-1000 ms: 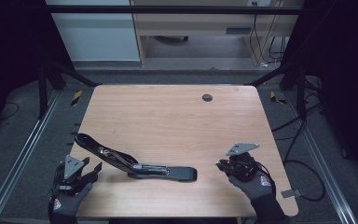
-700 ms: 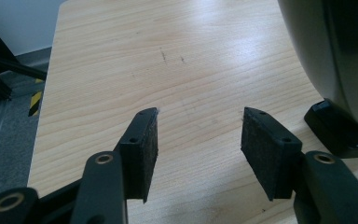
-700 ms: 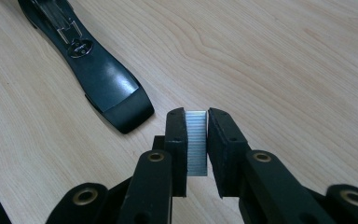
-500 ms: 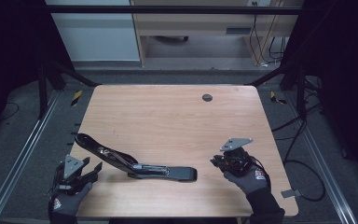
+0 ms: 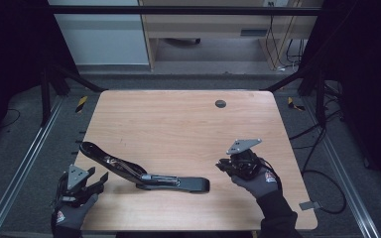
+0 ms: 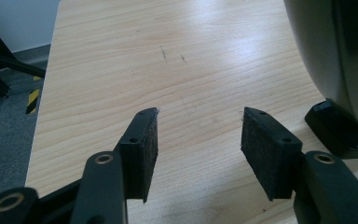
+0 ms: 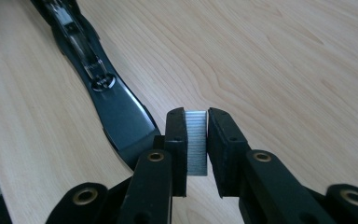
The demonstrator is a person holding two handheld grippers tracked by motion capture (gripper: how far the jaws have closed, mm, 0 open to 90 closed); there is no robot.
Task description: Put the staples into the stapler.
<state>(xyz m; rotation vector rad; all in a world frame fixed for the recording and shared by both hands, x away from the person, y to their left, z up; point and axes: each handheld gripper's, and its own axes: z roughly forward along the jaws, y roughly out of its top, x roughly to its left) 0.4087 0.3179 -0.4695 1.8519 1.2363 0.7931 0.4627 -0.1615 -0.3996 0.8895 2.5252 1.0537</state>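
A black stapler [image 5: 144,173] lies swung open on the wooden table [image 5: 178,124], its upper arm raised toward the left and its base flat toward the right. In the left gripper view the stapler [image 6: 326,60] looms at the right edge. My left gripper [image 5: 99,181] rests near the table's front left corner, beside the stapler's raised end; its jaws stand open over bare wood [image 6: 198,135]. My right gripper [image 5: 222,165] hovers just right of the stapler's base, shut on a silver strip of staples [image 7: 196,140]. The stapler's base [image 7: 116,107] stretches away ahead of it.
A small round grommet hole [image 5: 220,103] sits near the table's far edge. Metal frame rails run along both sides of the table, and cables [image 5: 322,173] lie on the floor to the right. A yellow-and-black marker [image 5: 81,103] lies off the far left corner.
My right gripper has lifted and drifted left toward the stapler's base, still holding the staple strip. The left gripper and the stapler have stayed put.
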